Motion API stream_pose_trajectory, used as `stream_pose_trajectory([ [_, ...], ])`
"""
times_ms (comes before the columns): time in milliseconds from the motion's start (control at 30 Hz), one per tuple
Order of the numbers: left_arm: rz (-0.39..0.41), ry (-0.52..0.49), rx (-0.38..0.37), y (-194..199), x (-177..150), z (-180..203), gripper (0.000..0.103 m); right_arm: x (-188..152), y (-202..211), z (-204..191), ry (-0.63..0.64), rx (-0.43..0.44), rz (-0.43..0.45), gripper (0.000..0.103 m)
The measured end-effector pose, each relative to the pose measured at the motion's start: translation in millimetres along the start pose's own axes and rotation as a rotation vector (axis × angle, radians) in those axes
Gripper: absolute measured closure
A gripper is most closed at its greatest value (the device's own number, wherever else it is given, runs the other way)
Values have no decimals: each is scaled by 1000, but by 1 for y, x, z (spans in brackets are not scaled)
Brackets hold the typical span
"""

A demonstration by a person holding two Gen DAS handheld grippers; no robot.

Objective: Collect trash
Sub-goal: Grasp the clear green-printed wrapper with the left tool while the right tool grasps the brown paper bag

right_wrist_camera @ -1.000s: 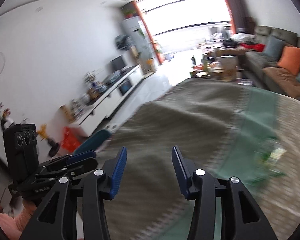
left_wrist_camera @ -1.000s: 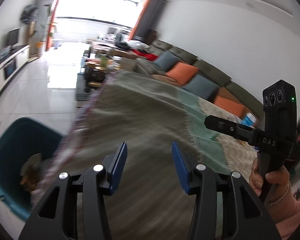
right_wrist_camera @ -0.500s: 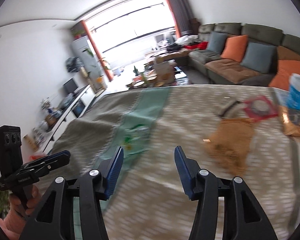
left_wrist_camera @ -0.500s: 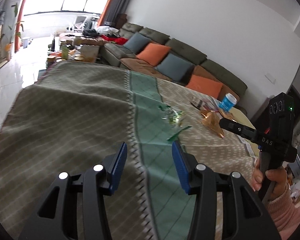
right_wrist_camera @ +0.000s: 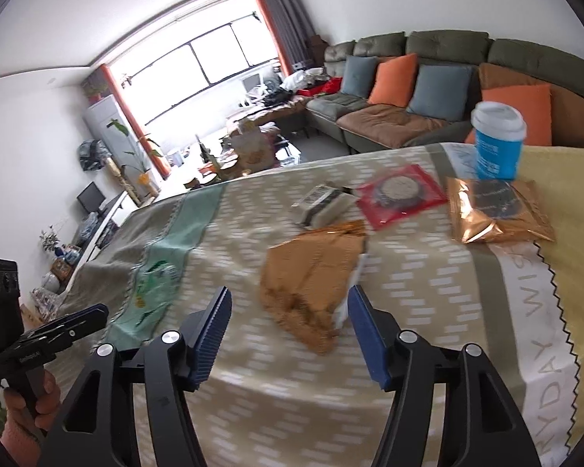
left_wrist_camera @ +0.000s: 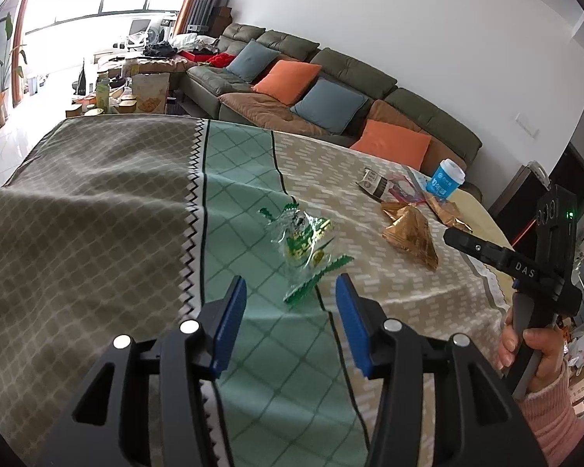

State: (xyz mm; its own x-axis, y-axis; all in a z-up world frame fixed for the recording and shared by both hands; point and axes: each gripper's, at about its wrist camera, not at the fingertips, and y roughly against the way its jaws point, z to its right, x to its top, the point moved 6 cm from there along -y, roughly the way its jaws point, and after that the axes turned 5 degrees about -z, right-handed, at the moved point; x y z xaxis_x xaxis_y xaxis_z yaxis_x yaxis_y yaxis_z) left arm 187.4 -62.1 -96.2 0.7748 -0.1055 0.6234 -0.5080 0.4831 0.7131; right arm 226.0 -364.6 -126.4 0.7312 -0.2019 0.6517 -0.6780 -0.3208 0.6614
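A clear and green crumpled wrapper [left_wrist_camera: 305,239] lies on the green stripe of the tablecloth, just beyond my open, empty left gripper [left_wrist_camera: 290,299]. A brown-gold flat packet [right_wrist_camera: 311,272] lies right ahead of my open, empty right gripper [right_wrist_camera: 288,311]; it also shows in the left wrist view [left_wrist_camera: 410,233]. Farther back lie a grey-white packet [right_wrist_camera: 323,206], a red square packet [right_wrist_camera: 399,194], a shiny copper bag [right_wrist_camera: 494,210] and a blue paper cup [right_wrist_camera: 496,142]. The wrapper shows blurred in the right wrist view [right_wrist_camera: 155,280].
The table [left_wrist_camera: 97,202] carries a patterned cloth with olive, green, beige and yellow parts. A sofa [left_wrist_camera: 331,78] with orange and blue cushions stands behind it. A cluttered low table [left_wrist_camera: 136,78] stands toward the window. The right gripper's handle [left_wrist_camera: 541,272] shows at right.
Both views have swung right from the bin and floor side across the table onto the trash. Each gripper has come close above the cloth. Both jaws stay open.
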Motion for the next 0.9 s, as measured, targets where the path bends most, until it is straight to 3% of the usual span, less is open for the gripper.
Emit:
stream_pose_trajectory([
  [300, -42, -32, 29, -25, 14, 9, 51, 12, -27, 24, -53, 16, -72, 26],
  [533, -83, -34, 40, -43, 18, 9, 51, 10, -33, 28, -68, 47, -105, 26],
  [600, -89, -29, 37, -46, 18, 9, 51, 9, -34, 27, -59, 46, -108, 40],
  [700, -96, -20, 38, -48, 18, 8, 53, 9, -36, 24, -54, 51, -122, 48],
  [767, -97, -23, 34, -49, 17, 8, 62, 9, -36, 24, -53, 58, -126, 58],
  [833, -95, -27, 35, -48, 16, 8, 64, 7, -36, 25, -59, 61, -126, 62],
  [900, -88, -31, 36, -46, 14, 8, 66, 6, -35, 23, -61, 75, -129, 79],
])
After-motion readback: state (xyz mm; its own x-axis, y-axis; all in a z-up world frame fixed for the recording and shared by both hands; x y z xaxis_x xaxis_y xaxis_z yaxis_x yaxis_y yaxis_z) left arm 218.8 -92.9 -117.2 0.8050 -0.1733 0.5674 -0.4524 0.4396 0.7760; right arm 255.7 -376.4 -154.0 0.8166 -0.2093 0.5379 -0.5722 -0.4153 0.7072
